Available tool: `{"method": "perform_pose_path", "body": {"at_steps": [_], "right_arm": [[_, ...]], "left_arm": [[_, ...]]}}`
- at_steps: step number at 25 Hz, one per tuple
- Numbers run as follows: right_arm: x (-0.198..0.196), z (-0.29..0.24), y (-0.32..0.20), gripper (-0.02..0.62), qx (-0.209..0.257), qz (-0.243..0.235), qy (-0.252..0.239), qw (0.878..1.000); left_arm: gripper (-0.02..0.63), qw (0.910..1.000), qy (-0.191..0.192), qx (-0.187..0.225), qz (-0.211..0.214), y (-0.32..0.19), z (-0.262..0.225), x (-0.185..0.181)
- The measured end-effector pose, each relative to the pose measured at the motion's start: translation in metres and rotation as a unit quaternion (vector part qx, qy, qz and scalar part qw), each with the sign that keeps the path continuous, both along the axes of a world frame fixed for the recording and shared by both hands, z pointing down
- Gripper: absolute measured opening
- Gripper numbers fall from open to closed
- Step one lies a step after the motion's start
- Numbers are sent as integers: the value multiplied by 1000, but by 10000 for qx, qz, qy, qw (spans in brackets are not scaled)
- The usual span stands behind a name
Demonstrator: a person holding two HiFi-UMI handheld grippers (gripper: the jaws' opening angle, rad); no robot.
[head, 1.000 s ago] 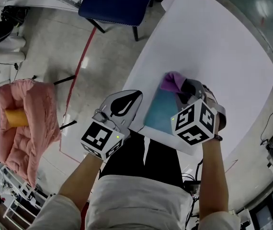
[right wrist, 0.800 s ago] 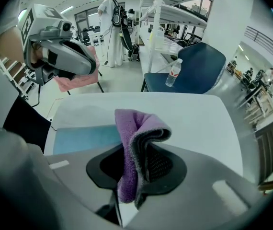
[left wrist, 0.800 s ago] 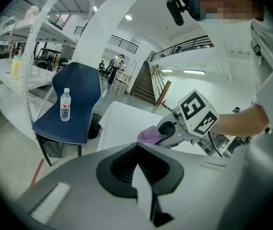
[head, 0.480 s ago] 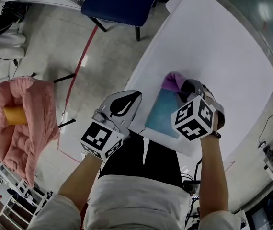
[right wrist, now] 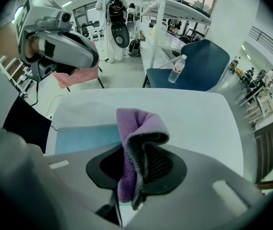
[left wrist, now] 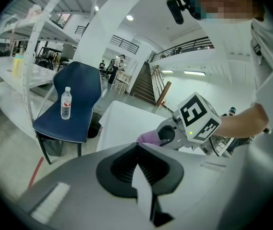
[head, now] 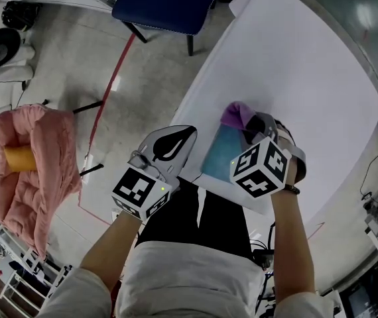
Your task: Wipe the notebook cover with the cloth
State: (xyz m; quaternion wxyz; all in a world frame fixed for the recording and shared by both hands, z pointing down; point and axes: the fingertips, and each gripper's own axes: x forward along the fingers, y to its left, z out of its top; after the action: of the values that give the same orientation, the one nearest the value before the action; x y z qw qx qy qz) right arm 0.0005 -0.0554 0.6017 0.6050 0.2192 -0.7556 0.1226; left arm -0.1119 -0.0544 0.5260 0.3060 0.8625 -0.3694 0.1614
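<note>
- Right claw [head: 254, 130], head view: clenched on the purple cloth [head: 234, 114], which bunches out past its tips over the far end of the teal notebook [head: 217, 154]. The notebook lies flat at the near-left edge of the white desk [head: 302, 65], just in front of the person.
- Same view: the left claw [head: 174, 142] hangs off the desk's left edge, beside the notebook and apart from it.
- Left gripper view: the left claw [left wrist: 137, 150] has its jaws pressed together with nothing between them. Beyond it are the right claw [left wrist: 167, 135] with the cloth [left wrist: 147, 138] peeking out, and the desk [left wrist: 119, 121]. Farther left stands a blue chair [left wrist: 79, 87] with a water bottle [left wrist: 66, 103] on its seat.
- Right gripper view: the right claw [right wrist: 134, 176] pinches a fold of the cloth [right wrist: 139, 133], and the loose end curls over above the jaws. The notebook [right wrist: 86, 137] shows as a teal band low on the left, beneath the cloth's edge — whether cloth meets cover I cannot tell.
- Handling, as a judgement: the cloth looks soft, light and floppy, so a pinch on a fold suits it, leaving the free end to do the wiping.
- The notebook looks thin and light with a smooth cover — likely to slide on the desk under a stroke. The empty left claw could press on its near-left corner to steady it.
</note>
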Motion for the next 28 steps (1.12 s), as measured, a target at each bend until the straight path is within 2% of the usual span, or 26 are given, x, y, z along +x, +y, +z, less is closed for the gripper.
{"method": "perform_pose_path", "body": {"at_steps": [28], "right_arm": [[-26,4,87,107,-451,-170,-295,9984]], "left_arm": [[0,10000,7,48,66,37,-2,7]]}}
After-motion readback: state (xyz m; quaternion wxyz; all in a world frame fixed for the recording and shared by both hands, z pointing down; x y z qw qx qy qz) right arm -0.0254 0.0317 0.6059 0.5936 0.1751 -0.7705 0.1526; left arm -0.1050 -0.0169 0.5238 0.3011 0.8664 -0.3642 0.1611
